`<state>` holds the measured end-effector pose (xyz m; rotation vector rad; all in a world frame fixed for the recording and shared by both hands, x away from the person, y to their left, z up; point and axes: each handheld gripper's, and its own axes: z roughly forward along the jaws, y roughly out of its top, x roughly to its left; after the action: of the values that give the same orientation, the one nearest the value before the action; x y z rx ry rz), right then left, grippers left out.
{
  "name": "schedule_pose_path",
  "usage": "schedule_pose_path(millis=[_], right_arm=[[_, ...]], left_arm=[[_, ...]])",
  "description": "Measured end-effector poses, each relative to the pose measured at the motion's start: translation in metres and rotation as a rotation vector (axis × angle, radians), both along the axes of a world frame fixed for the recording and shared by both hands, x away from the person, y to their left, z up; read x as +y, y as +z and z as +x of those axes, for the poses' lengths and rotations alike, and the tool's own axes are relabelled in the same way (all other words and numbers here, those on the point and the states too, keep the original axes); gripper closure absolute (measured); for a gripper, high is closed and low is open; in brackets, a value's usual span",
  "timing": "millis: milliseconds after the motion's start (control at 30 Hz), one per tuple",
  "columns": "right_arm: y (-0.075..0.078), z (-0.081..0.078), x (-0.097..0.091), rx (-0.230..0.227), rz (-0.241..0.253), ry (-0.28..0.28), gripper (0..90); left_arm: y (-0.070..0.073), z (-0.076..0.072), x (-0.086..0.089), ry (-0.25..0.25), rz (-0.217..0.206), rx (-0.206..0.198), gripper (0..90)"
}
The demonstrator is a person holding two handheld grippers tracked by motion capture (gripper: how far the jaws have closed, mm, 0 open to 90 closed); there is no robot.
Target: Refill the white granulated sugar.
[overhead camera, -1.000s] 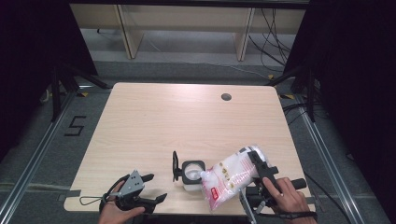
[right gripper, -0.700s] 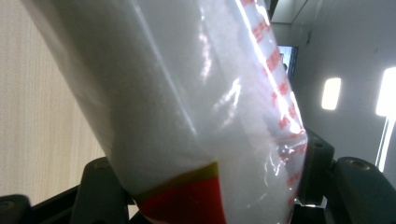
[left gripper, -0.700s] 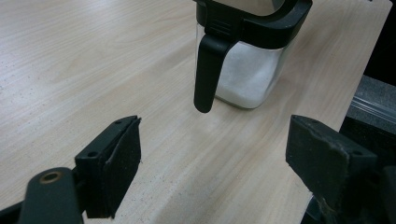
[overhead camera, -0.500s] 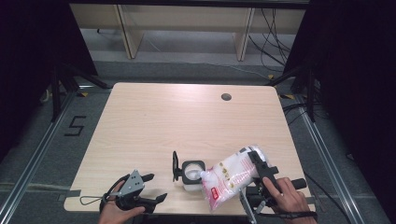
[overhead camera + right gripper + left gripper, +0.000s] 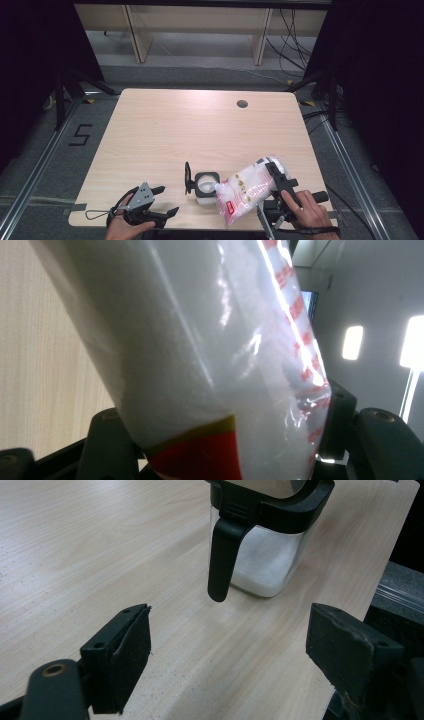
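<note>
The counter [image 5: 165,130] is a pale wood-grain top with rounded corners and a small dark round hole [image 5: 242,104] near its far right corner; most of its surface lies bare, and the things sit close to the near edge.

The bag [image 5: 249,187] is a clear plastic pouch of white grains with red print and a red band at its lower end; it is held tilted above the counter near the near right corner, its lower end pointing toward the container and reaching just over that container's rim; in the right gripper view the bag [image 5: 200,365] crosses the frame at a slant with a black jaw on either side of it.

The right gripper [image 5: 275,180] is pinching the bag, the jaws pressed against its two sides, with a hand [image 5: 310,210] behind it at the near edge.

The left gripper [image 5: 162,200] rests by the near left part of the counter with its jaws spread and nothing between them; in the left gripper view they stand wide apart, pointing toward the container.

The container [image 5: 204,186] is a small clear square jar with a black collar, open lid and black handle [image 5: 222,560], standing upright near the middle of the near edge, part-filled with white grains.
</note>
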<state>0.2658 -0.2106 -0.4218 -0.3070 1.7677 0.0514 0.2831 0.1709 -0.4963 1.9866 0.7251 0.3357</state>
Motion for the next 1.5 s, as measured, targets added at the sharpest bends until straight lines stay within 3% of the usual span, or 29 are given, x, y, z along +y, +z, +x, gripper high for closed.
schedule_pose_path(millis=[133,167,233,267,300,467,500,533,633,767,800,833,900,1067,1100,1167,1200,1233,1300,1400,1500], right_arm=[[-0.004,0.001,-0.002,0.01,0.039,0.006,39.8],[-0.003,0.0,-0.002,0.025,0.026,-0.016,39.9],[-0.002,0.001,-0.002,0.019,-0.001,-0.003,40.1],[-0.006,0.002,-0.003,0.034,0.047,-0.011,40.2],[-0.007,0.002,-0.004,0.023,0.054,-0.001,40.2],[-0.007,0.002,-0.004,0.035,0.049,-0.016,40.3],[-0.005,0.002,-0.003,0.03,0.022,-0.006,40.4],[-0.007,0.001,-0.004,0.04,0.051,-0.023,40.4],[-0.005,0.002,-0.002,0.02,-0.018,-0.002,41.1],[-0.012,0.002,-0.004,0.031,0.015,-0.02,42.0],[-0.013,0.003,-0.005,0.029,0.005,-0.014,42.2],[-0.01,0.003,-0.003,0.028,-0.035,-0.012,42.4],[-0.014,0.003,-0.004,0.037,-0.011,-0.022,42.7],[-0.017,0.003,-0.004,0.024,-0.034,-0.02,43.5],[-0.021,0.003,-0.004,0.011,-0.004,-0.018,43.8],[-0.02,0.002,-0.002,0.012,-0.066,-0.038,44.3],[-0.024,0.002,-0.004,0.001,-0.03,-0.029,44.4],[-0.023,0.003,-0.003,-0.003,-0.055,-0.015,44.5],[-0.022,0.002,-0.002,0.019,-0.084,-0.039,44.7],[-0.027,0.003,-0.004,-0.008,-0.052,-0.017,44.9],[-0.027,0.002,-0.004,-0.008,-0.068,-0.013,45.1]], left_arm=[[0.0,0.0,0.0,0.0,-0.004,0.0,17.6],[-0.001,0.0,0.0,0.003,-0.009,0.001,17.6],[0.0,0.0,-0.001,0.005,-0.012,0.002,17.6],[0.0,0.0,-0.001,0.007,-0.014,0.002,17.6],[0.0,0.0,0.0,0.002,-0.003,0.0,17.6],[0.0,0.0,0.001,-0.002,0.005,0.0,17.6],[0.0,0.0,0.0,0.003,-0.006,0.001,17.6],[0.0,0.0,0.0,0.0,-0.001,-0.001,17.6],[0.0,0.001,0.001,-0.012,0.01,-0.011,17.6],[0.0,0.001,0.001,-0.01,0.008,-0.01,17.6],[0.001,0.001,0.001,-0.012,0.01,-0.011,17.6],[0.0,0.001,0.001,-0.01,0.008,-0.01,17.6],[0.0,0.0,0.001,0.003,-0.001,0.003,17.6],[0.0,0.001,0.001,-0.01,0.008,-0.009,17.6],[0.0,0.001,0.001,-0.011,0.01,-0.01,17.6],[0.001,0.001,0.001,-0.012,0.01,-0.01,17.6],[0.001,0.001,0.001,-0.012,0.01,-0.01,17.6],[0.001,0.001,0.001,-0.012,0.01,-0.01,17.6],[0.001,0.001,0.001,-0.01,0.009,-0.01,17.6],[0.001,0.001,0.001,-0.011,0.009,-0.01,17.6],[0.001,0.001,0.001,-0.011,0.01,-0.01,17.6]])
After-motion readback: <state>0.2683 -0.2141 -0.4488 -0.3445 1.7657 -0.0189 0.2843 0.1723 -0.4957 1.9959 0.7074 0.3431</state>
